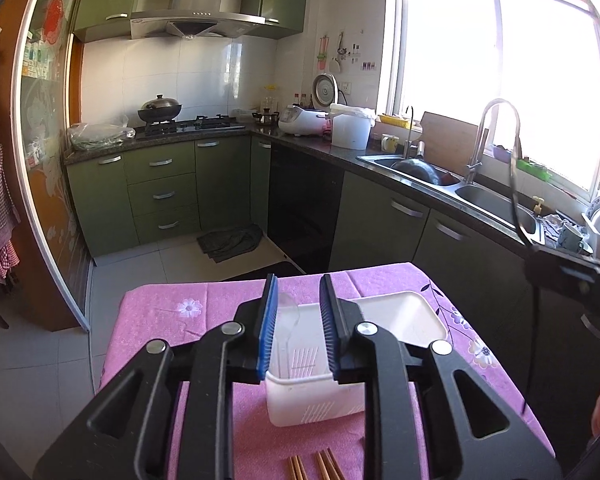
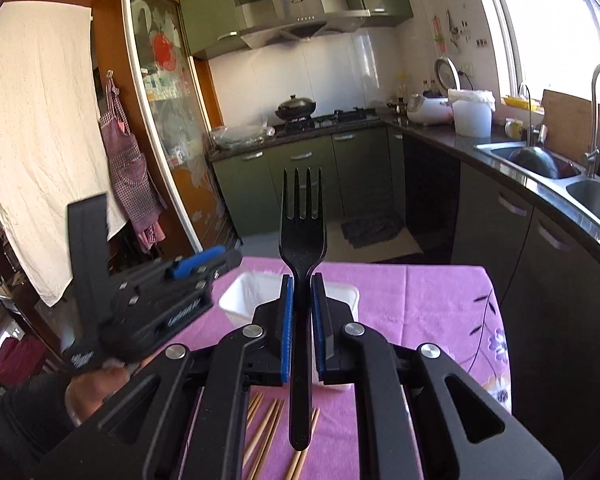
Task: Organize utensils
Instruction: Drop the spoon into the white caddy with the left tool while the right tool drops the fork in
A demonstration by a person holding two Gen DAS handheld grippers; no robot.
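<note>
Above the worktop (image 2: 420, 300), right hand-held gripper (image 2: 299, 292) pinches black fork (image 2: 302, 248) upright, likely for binning. Left hand-held gripper (image 1: 298, 300) spread, empty, over white organizer (image 1: 400, 312).

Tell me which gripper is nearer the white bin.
Left. The left gripper hangs open right over the white bin, a clear spoon beneath it. The right gripper holds the black fork up, nearer the chopsticks.

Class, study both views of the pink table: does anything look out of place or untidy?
Yes. The wooden chopsticks lie loose and fanned on the pink tablecloth, outside the white organizer. A clear spoon is already inside; the black fork is still in the right tongs.
</note>
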